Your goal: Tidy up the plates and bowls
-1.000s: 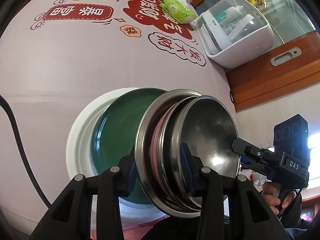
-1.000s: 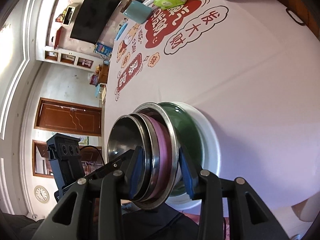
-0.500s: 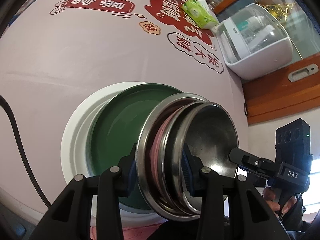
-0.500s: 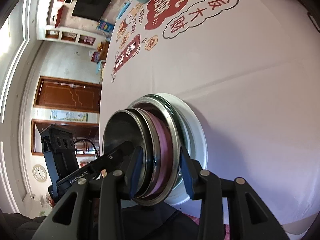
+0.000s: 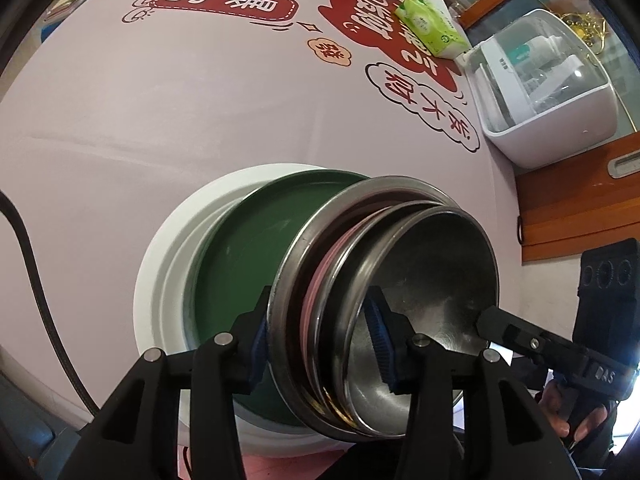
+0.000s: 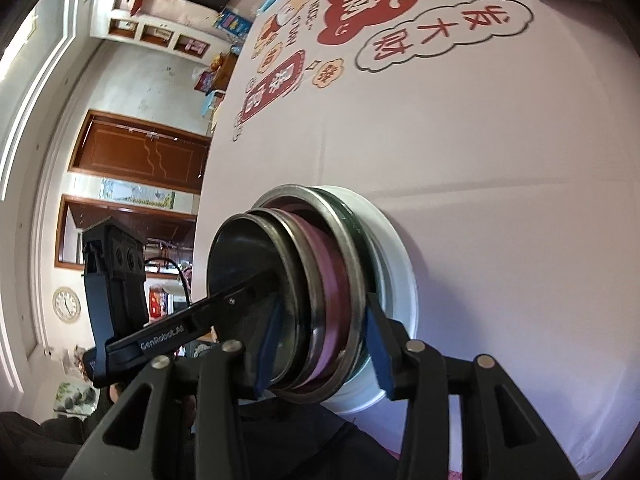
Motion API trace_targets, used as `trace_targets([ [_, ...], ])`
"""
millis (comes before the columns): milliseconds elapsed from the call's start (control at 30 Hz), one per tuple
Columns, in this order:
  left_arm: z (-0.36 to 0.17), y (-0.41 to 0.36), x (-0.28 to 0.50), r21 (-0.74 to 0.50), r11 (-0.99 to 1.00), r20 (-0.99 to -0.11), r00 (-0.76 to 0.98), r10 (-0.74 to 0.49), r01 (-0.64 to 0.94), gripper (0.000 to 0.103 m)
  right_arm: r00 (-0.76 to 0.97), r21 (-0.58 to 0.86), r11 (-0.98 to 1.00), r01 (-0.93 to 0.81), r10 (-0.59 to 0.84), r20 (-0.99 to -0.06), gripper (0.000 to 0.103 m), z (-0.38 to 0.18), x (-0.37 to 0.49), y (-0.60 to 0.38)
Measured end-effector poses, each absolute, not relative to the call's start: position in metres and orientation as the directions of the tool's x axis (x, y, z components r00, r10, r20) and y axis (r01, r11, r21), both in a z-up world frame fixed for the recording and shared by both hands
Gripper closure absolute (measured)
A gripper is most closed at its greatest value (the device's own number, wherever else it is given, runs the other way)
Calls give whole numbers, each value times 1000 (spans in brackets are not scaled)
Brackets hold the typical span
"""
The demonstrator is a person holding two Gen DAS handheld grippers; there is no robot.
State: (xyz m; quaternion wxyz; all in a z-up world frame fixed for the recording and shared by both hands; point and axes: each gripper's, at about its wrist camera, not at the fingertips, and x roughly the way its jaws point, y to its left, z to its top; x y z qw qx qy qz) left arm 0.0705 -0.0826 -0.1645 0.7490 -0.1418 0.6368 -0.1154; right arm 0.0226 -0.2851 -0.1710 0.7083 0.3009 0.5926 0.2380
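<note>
Both hand-held grippers, left (image 5: 320, 344) and right (image 6: 320, 344), are opening around the nested steel-and-pink bowl stack (image 5: 384, 304), now lowered onto the green plate (image 5: 248, 264) atop the white plate (image 5: 168, 264) near the table's (image 5: 160, 120) edge. Stacking looks nearly finished; release remains.

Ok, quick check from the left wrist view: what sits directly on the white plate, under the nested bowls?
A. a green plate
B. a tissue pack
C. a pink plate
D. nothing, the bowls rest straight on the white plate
A: a green plate lies inside the rim of the white plate, and the nested steel bowls sit on top of it; the tissue pack lies far off across the table.
</note>
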Motion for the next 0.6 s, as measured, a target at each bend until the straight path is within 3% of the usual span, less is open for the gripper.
trace_targets([
  [600, -139, -86, 79, -250, 967, -942, 219, -253, 44, 58, 304, 579, 808, -113, 583, -754, 45, -149, 11, -273],
])
